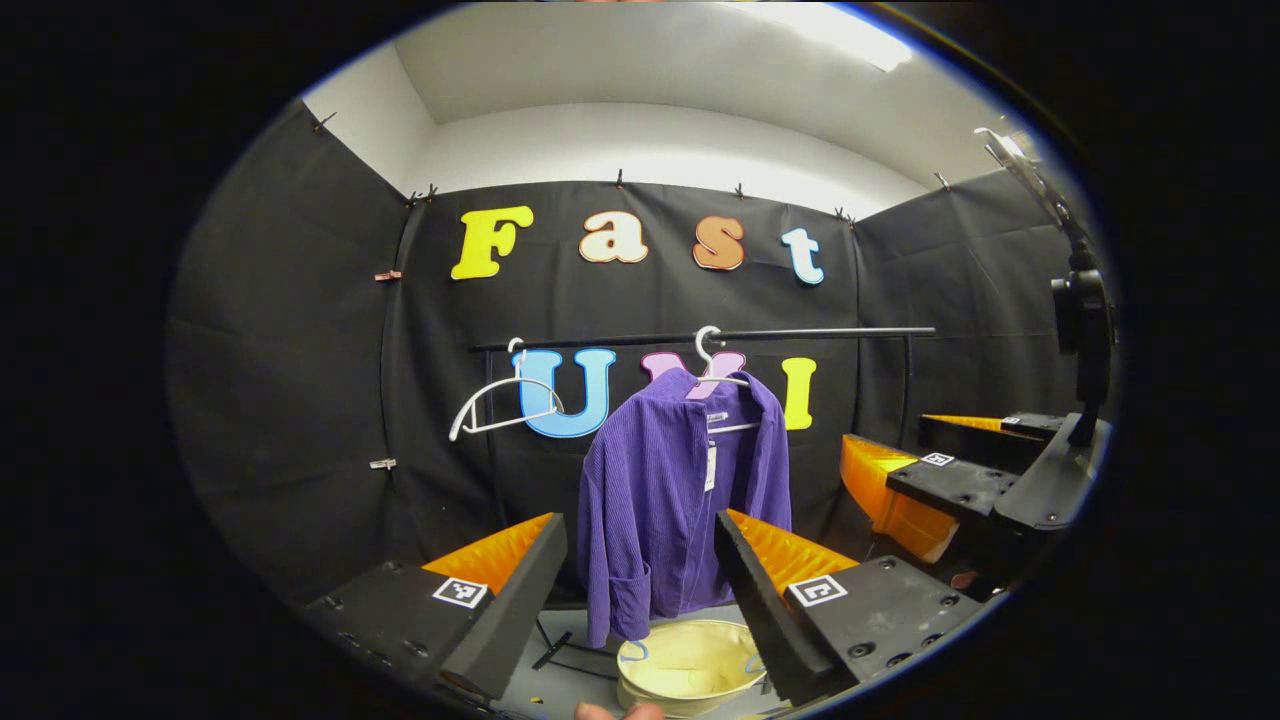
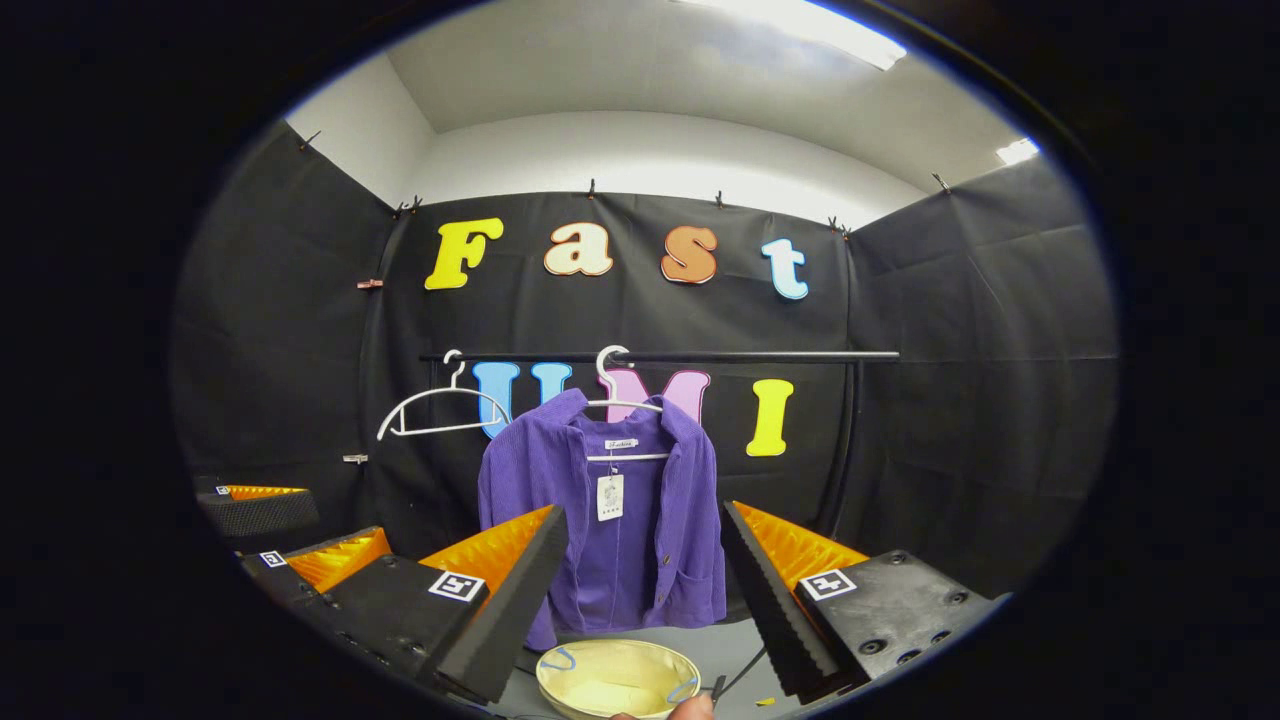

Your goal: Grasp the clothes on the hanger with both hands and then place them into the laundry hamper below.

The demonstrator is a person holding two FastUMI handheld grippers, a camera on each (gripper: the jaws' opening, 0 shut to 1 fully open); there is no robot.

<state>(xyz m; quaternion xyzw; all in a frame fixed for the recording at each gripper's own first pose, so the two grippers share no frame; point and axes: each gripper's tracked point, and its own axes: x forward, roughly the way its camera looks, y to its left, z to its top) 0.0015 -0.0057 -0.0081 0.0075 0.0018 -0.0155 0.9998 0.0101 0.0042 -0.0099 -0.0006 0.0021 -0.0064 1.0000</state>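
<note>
Bright overhead light pours from a white ceiling panel [image 1: 850, 35], blown out to glare in both views. The matte black cloth wall [image 2: 960, 300] soaks it up, hardly any shadow. Centre stays sharp on the purple corduroy jacket [image 2: 610, 510]; toward the edges the fisheye bends the thin black metal rail [image 1: 720, 336] and softens detail.

Empty white hanger [image 2: 432, 410], rail [image 2: 660, 356]

Purple jacket [image 2: 640, 520] on hanger [image 2: 620, 400], hamper [image 2: 615, 680] below.
</note>
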